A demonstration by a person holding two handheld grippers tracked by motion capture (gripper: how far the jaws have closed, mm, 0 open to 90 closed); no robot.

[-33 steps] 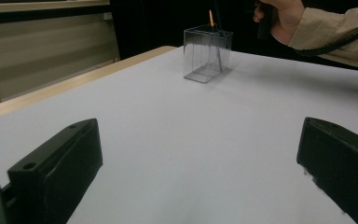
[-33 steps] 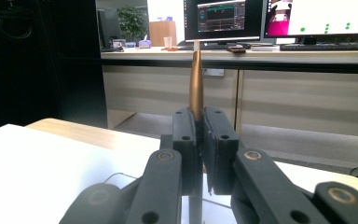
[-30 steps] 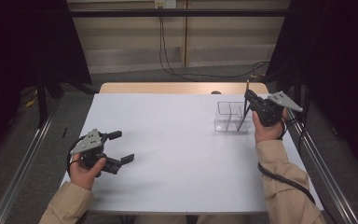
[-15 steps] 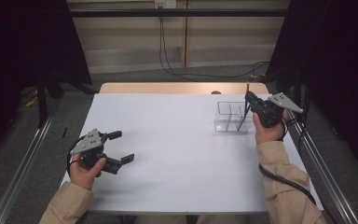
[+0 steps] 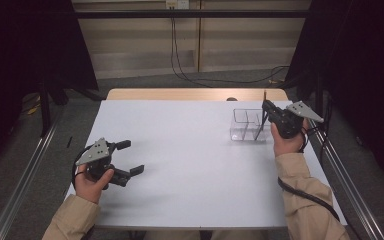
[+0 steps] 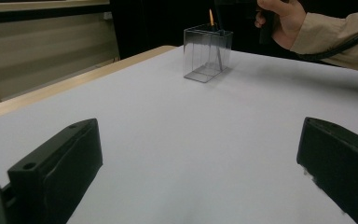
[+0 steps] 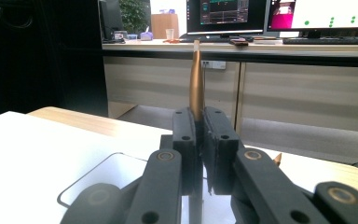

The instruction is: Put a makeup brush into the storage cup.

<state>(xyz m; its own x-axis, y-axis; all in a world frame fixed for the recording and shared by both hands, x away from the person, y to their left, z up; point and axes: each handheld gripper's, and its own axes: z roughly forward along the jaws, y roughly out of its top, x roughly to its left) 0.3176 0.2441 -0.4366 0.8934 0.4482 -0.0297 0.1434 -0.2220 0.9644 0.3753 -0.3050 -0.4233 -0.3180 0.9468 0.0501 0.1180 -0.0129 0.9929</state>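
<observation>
A white table (image 5: 190, 165) runs out from the person's side, with a strip of pale wood along its far edge. Metal rails flank it left and right, and dark curtains hang beyond.

Near the far right corner stands a clear plastic box (image 5: 247, 125), open at the top and split into compartments. It sits close to the right edge and a little back from the far edge.

The right gripper (image 5: 266, 111) hangs over the box's right end, its jaws pinched tight on a thin brush (image 7: 196, 79) with a copper-coloured handle. The brush stands upright, its handle rising above the jaws and its lower part reaching down into the box. Which compartment it enters cannot be told.

The left gripper (image 5: 129, 157) rests near the front left corner, just in from the left edge. Its jaws stand wide apart with nothing between them.

Between the two grippers lies a broad stretch of bare tabletop.
</observation>
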